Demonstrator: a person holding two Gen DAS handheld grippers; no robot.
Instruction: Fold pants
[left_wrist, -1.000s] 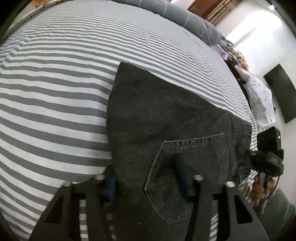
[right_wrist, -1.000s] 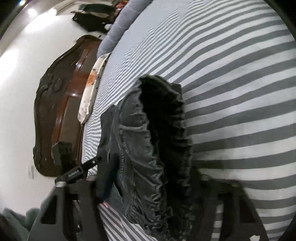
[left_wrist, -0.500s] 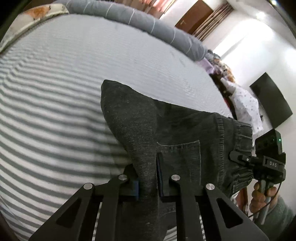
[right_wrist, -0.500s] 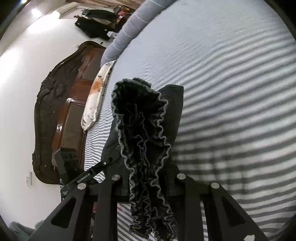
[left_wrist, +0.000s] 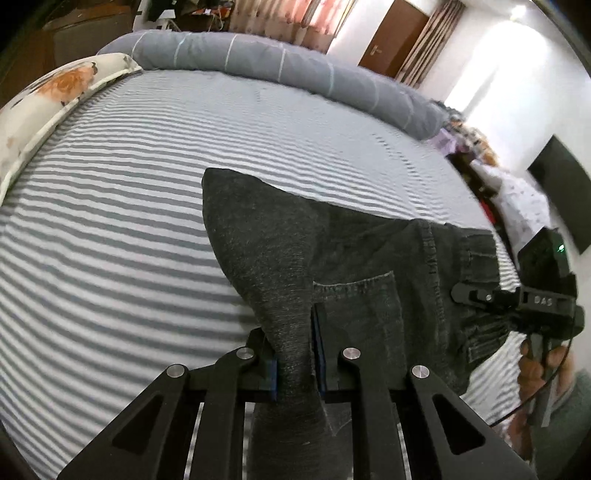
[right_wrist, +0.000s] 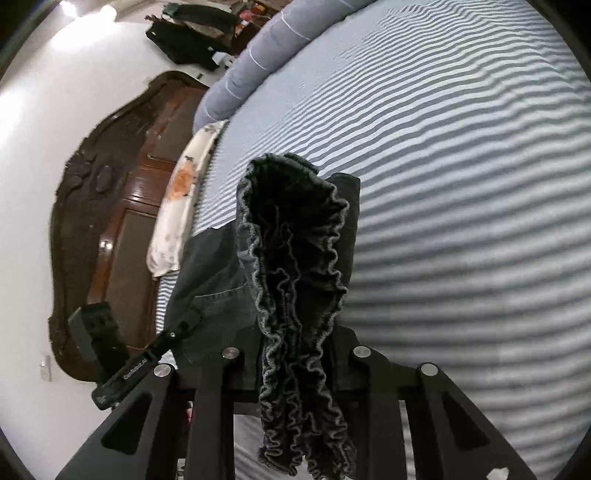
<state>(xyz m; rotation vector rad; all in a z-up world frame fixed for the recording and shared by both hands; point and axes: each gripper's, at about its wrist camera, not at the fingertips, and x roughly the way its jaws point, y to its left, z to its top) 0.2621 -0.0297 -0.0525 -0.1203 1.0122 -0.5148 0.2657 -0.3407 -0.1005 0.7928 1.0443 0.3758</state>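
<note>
Striped bed (left_wrist: 110, 240), carved wooden headboard (right_wrist: 107, 206)

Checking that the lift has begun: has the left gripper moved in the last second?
Yes. The left gripper has closed on the pants and risen from the bed; the far bolster, cut off before, now shows fully.

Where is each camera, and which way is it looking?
Left wrist: sits on the left gripper, looking along its fingers over the pants and striped bed; the other hand shows at right.
Right wrist: sits on the right gripper, facing the frilly waistband and wooden headboard.
Both show the pants, the bed and the other gripper.
</note>
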